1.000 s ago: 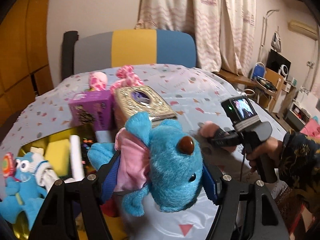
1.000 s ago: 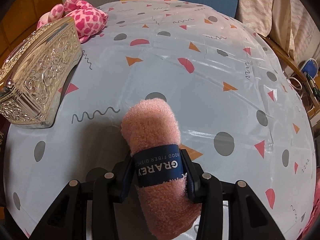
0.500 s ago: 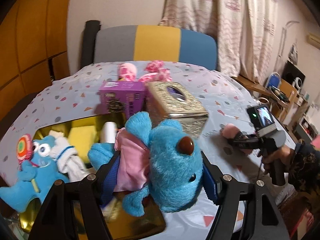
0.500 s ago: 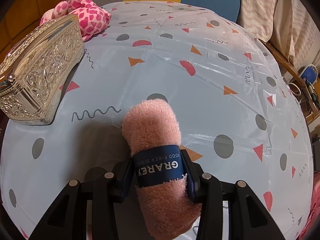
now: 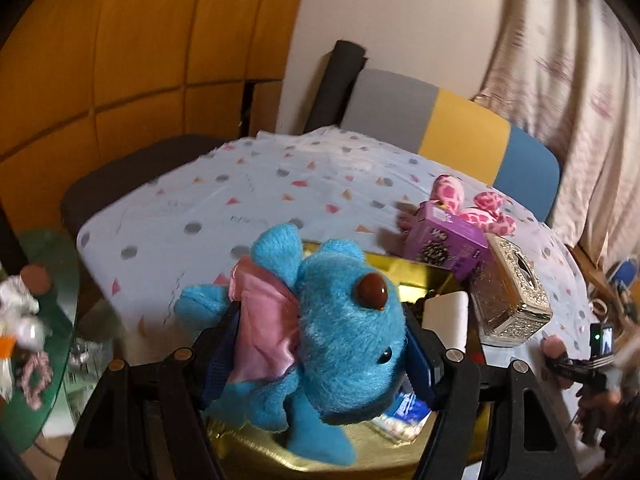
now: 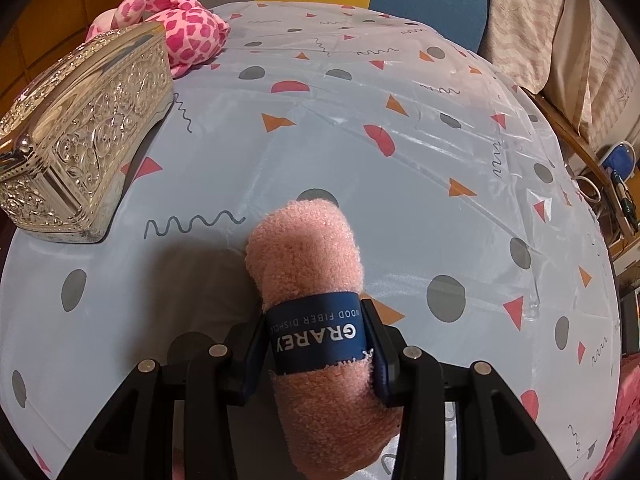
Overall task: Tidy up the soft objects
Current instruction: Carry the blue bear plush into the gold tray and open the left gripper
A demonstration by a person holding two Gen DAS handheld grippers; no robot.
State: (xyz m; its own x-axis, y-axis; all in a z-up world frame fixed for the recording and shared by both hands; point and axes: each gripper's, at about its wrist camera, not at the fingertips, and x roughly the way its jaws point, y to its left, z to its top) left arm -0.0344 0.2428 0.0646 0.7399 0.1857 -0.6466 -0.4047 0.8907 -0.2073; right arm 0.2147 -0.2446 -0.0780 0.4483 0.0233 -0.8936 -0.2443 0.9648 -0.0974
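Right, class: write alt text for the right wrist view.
The right gripper clamps a rolled pink cloth by its navy paper band above a patterned tablecloth. An ornate silver box sits at left, a pink spotted plush behind it.

Warm, dim indoor light. The left wrist view smears with motion blur, worst at its edges. The right wrist view is sharp, with soft glare on the tablecloth (image 6: 400, 92) and fisheye bending.

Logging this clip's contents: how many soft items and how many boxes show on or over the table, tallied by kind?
Plush toys: 2, the blue plush in the left gripper and the pink spotted plush.
Rolled cloths: 1, the pink dishcloth roll in the right gripper.
Boxes: 2, purple box, silver embossed box.
Total: 5
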